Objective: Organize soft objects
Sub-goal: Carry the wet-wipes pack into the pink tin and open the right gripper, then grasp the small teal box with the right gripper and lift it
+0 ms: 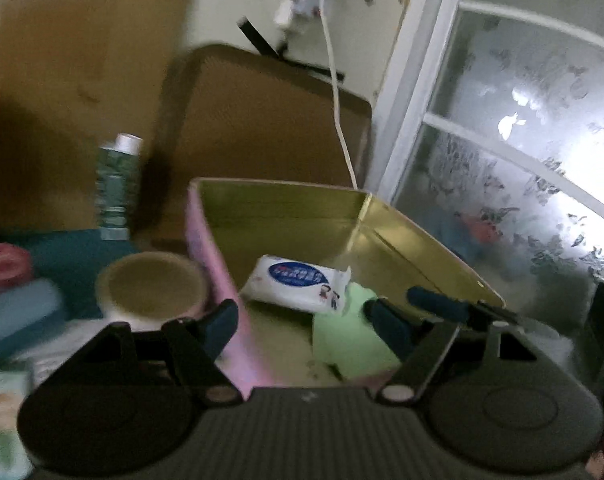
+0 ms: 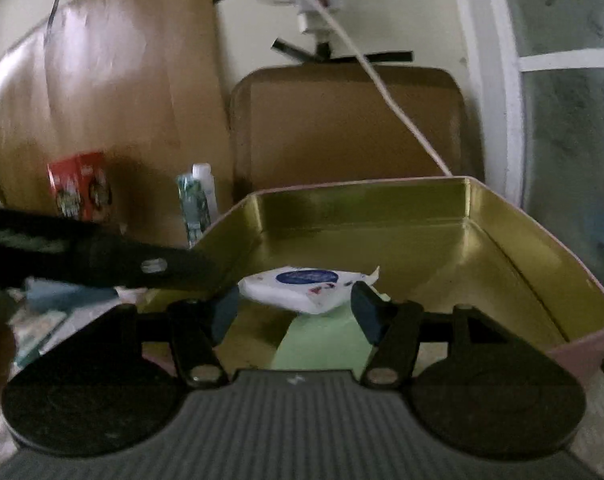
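Note:
An open tin point(image 1: 211, 264) point(image 2: 582, 344), pink outside and gold inside, stands before both grippers. Inside it a white tissue packet point(image 1: 297, 282) point(image 2: 302, 288) with a blue label lies partly on a pale green soft sheet point(image 1: 346, 340) point(image 2: 326, 340). My left gripper point(image 1: 304, 324) is open and straddles the tin's left wall, one finger outside and one over the green sheet. My right gripper point(image 2: 295, 314) is open at the near rim, with the packet just beyond its fingertips and nothing gripped. A blue fingertip point(image 1: 438, 302) of the right gripper shows by the tin's right wall.
The tin's lid point(image 1: 261, 120) point(image 2: 342, 120) leans on the wall behind, with a white cable point(image 1: 338, 112) hanging over it. Left of the tin are a tape roll point(image 1: 153, 288), a green tube point(image 1: 115, 188), a red box point(image 2: 81, 186) and folded blue cloths point(image 1: 17, 316). A frosted window point(image 1: 522, 140) is close on the right.

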Demonstrator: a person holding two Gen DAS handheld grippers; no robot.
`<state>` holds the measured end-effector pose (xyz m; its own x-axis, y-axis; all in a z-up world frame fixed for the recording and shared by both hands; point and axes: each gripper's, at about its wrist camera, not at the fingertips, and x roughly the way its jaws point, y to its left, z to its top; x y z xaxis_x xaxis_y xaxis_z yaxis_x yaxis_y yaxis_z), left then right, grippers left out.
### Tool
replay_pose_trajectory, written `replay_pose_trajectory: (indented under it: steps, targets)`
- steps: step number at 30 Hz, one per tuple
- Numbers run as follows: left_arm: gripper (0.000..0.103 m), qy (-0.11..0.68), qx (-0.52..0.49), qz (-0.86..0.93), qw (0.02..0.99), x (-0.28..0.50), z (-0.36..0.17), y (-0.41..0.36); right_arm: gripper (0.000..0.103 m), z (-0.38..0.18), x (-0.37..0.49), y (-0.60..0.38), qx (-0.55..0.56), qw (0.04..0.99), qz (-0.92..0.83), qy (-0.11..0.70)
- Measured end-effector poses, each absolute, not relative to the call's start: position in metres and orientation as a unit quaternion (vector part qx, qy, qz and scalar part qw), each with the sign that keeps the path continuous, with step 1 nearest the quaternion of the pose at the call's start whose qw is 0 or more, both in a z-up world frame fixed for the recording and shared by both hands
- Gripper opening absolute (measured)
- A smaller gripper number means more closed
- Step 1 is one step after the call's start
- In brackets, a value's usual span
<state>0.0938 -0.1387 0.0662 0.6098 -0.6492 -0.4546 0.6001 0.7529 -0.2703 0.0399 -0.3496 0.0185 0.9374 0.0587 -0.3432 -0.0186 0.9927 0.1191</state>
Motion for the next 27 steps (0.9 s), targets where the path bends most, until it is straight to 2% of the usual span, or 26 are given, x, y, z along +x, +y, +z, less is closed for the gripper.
replay_pose_trajectory:
  steps: [4,11,17,19,27]
  targets:
    - [0.078,0.271,-0.055,-0.305,0.911,0.071,0.054,-0.076,0.064,0.027,0.027,-0.342,0.070,0.987,0.036,0.142]
    - [0.078,0.281,-0.061,-0.113,0.951,0.056,0.018,0.040,0.060,0.046,0.023,-0.287,0.049,0.983,0.132,0.119]
    - [0.077,0.269,-0.087,-0.061,0.957,0.050,0.001,0.088,0.060,0.028,0.050,-0.216,0.019,0.956,0.222,0.193]
    - [0.074,0.271,-0.136,-0.083,0.949,0.052,-0.001,0.104,0.060,0.020,0.058,-0.196,0.011,0.946,0.242,0.214]
    - [0.075,0.234,-0.171,-0.102,0.952,0.044,0.003,0.115,0.060,0.003,0.075,-0.124,-0.043,0.920,0.279,0.270]
